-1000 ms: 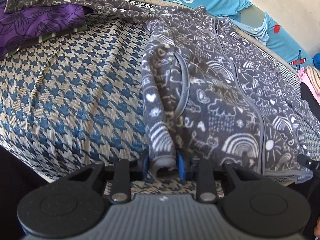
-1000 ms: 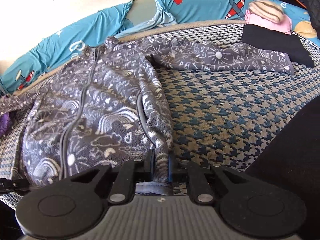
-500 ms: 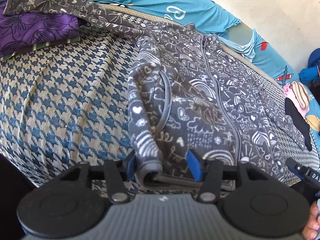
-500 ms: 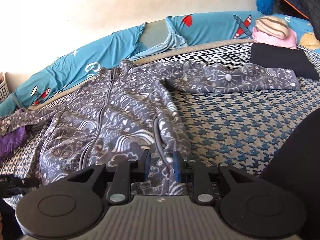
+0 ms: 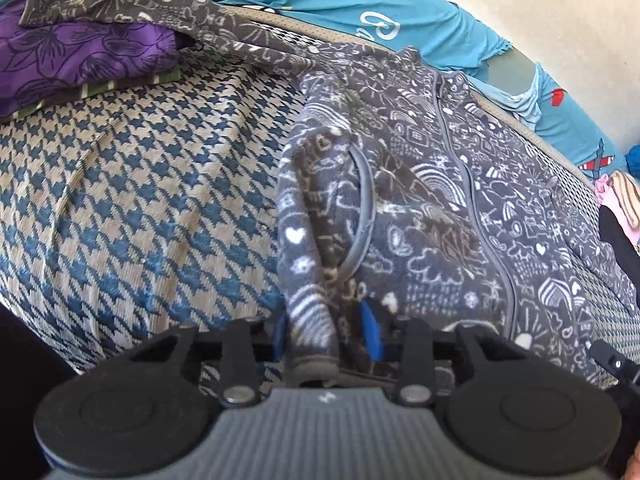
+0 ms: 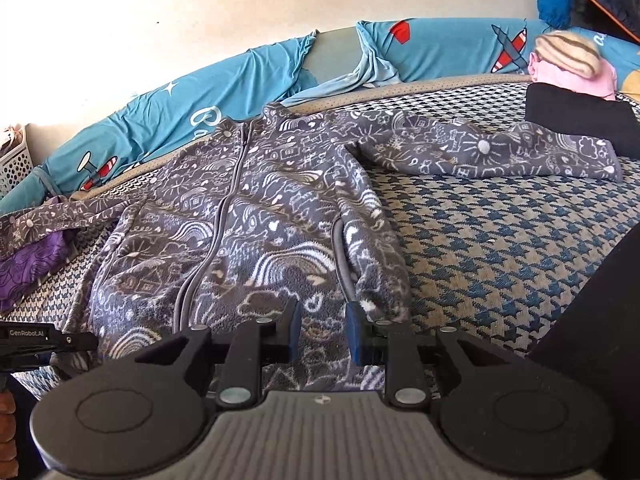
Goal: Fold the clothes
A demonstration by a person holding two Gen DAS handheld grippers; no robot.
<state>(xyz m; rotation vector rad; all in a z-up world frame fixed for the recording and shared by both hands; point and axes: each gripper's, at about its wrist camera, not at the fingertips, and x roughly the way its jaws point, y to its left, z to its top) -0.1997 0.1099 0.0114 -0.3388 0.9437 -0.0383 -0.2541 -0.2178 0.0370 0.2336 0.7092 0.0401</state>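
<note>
Soft, limp fleece jacket (image 6: 256, 240) spread zipper-up on the bed (image 6: 500, 248), sleeves outstretched; left gripper (image 5: 326, 334) pinches its near-left hem corner, right gripper (image 6: 322, 330) spread, empty, over the near-right hem: grip seams.

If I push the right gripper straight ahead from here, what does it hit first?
Most likely the grey patterned fleece jacket. The right gripper is open with the jacket's lower front directly between and beyond its fingers. Depth is hard to judge through the fisheye, but nothing else lies nearer.
</note>
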